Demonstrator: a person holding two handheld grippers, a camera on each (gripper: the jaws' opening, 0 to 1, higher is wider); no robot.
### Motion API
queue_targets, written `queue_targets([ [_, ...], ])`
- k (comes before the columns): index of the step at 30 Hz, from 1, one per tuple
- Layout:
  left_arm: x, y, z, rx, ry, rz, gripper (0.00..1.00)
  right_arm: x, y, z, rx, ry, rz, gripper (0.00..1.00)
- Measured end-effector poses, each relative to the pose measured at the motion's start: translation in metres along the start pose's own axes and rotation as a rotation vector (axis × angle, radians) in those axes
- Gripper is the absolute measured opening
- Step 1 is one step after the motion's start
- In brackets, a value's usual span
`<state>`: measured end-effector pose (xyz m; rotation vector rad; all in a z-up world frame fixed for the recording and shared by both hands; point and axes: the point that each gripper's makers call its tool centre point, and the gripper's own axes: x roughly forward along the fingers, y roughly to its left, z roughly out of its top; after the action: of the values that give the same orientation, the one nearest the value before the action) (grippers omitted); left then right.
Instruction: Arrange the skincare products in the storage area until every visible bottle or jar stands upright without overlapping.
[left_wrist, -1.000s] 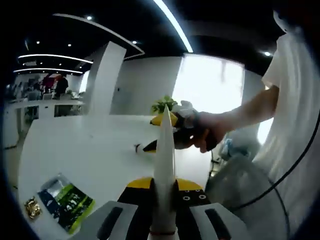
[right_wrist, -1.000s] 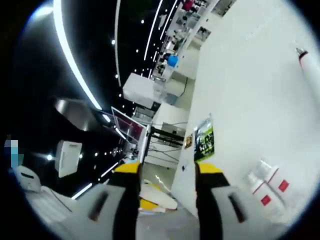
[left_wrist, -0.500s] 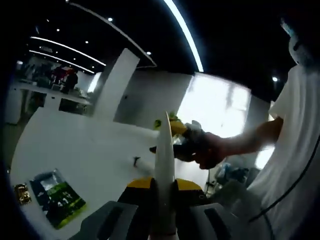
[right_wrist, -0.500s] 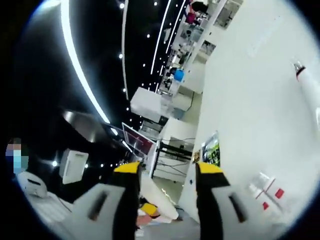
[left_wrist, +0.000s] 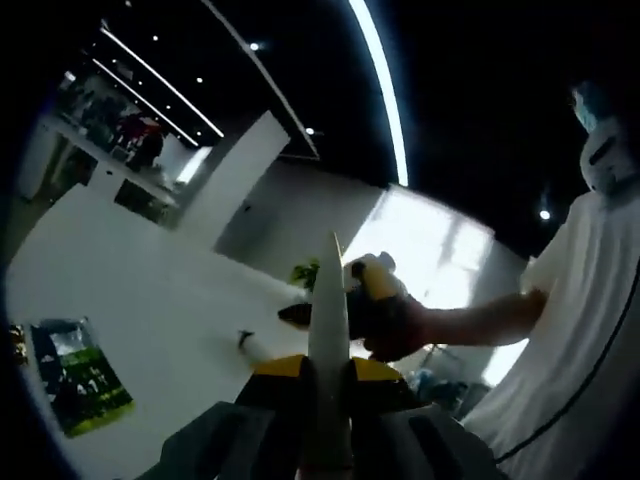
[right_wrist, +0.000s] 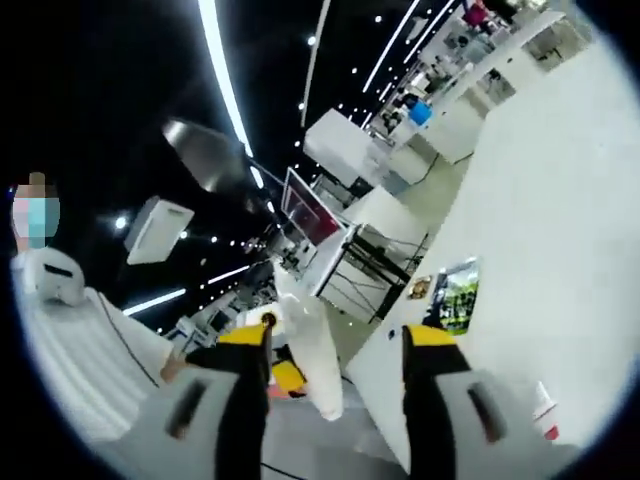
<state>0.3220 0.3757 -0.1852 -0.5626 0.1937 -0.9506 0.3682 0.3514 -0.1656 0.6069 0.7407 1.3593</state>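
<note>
My left gripper (left_wrist: 328, 368) is shut on a white tapered tube (left_wrist: 329, 310) that points up and away from the camera. Beyond the tube's tip, a person's hand holds my right gripper (left_wrist: 352, 290) above the white table (left_wrist: 150, 300). In the right gripper view, my right gripper (right_wrist: 338, 338) is open with nothing between its yellow-tipped jaws. Farther off, the same white tube (right_wrist: 312, 350) shows in the gap, with the left gripper's yellow part (right_wrist: 288, 376) beside it. A small white bottle with a red label (right_wrist: 545, 408) stands on the table (right_wrist: 560, 220) at the lower right.
A green and black packet (left_wrist: 75, 375) lies flat near the table's left edge and appears again as the packet (right_wrist: 460, 298) by the table's edge. A small dark item (left_wrist: 243, 340) sits on the table. The person in white (left_wrist: 590, 330) stands to the right; desks and ceiling lights lie beyond.
Both cameras have tilted, so the table sits lower in the views. The left gripper with its tube has come into the gap in the right gripper view. The grip on the tube is unchanged.
</note>
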Motion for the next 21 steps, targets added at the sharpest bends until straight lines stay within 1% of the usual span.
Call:
queue_targets([
  [1, 0.002, -0.005, 0.0, -0.026, -0.008, -0.023, 0.15, 0.005, 0.01, 0.002, -0.021, 0.004, 0.037, 0.5],
  [2, 0.003, -0.009, 0.0, -0.045, -0.016, -0.04, 0.15, 0.008, 0.018, 0.007, -0.034, -0.008, 0.072, 0.46],
  [3, 0.003, -0.016, 0.0, -0.087, -0.026, -0.078, 0.15, 0.009, 0.024, 0.009, -0.039, -0.013, 0.103, 0.4],
  [5, 0.003, -0.019, -0.001, -0.1, -0.033, -0.093, 0.15, 0.011, 0.03, 0.012, -0.062, -0.028, 0.123, 0.36],
  [6, 0.004, -0.02, -0.001, -0.117, -0.041, -0.098, 0.15, 0.012, 0.032, 0.011, -0.064, -0.026, 0.13, 0.34],
  [9, 0.005, -0.023, -0.002, -0.132, -0.046, -0.102, 0.15, 0.015, 0.037, 0.007, -0.074, -0.013, 0.16, 0.32],
  [11, 0.005, -0.023, -0.003, -0.145, -0.051, -0.106, 0.15, 0.016, 0.038, 0.005, -0.077, -0.004, 0.167, 0.29],
  [12, 0.005, -0.023, -0.003, -0.155, -0.056, -0.111, 0.15, 0.017, 0.039, 0.004, -0.078, 0.0, 0.168, 0.23],
  [13, 0.005, -0.023, -0.003, -0.165, -0.061, -0.116, 0.15, 0.018, 0.04, 0.0, -0.09, 0.022, 0.171, 0.21],
  [15, 0.007, -0.025, -0.003, -0.209, -0.073, -0.127, 0.15, 0.017, 0.041, -0.001, -0.117, 0.037, 0.17, 0.19],
  [17, 0.008, -0.029, -0.002, -0.232, -0.094, -0.148, 0.16, 0.017, 0.046, 0.0, -0.165, 0.038, 0.182, 0.16],
  [18, 0.009, -0.033, 0.0, -0.271, -0.108, -0.169, 0.16, 0.017, 0.049, 0.001, -0.191, 0.035, 0.191, 0.13],
  [19, 0.009, -0.035, 0.0, -0.293, -0.113, -0.184, 0.17, 0.016, 0.052, 0.003, -0.205, 0.032, 0.208, 0.11],
  [20, 0.01, -0.037, 0.001, -0.321, -0.124, -0.198, 0.17, 0.016, 0.053, 0.004, -0.199, 0.032, 0.208, 0.11],
  [21, 0.01, -0.035, 0.001, -0.298, -0.132, -0.187, 0.17, 0.016, 0.055, 0.005, -0.197, 0.034, 0.207, 0.11],
])
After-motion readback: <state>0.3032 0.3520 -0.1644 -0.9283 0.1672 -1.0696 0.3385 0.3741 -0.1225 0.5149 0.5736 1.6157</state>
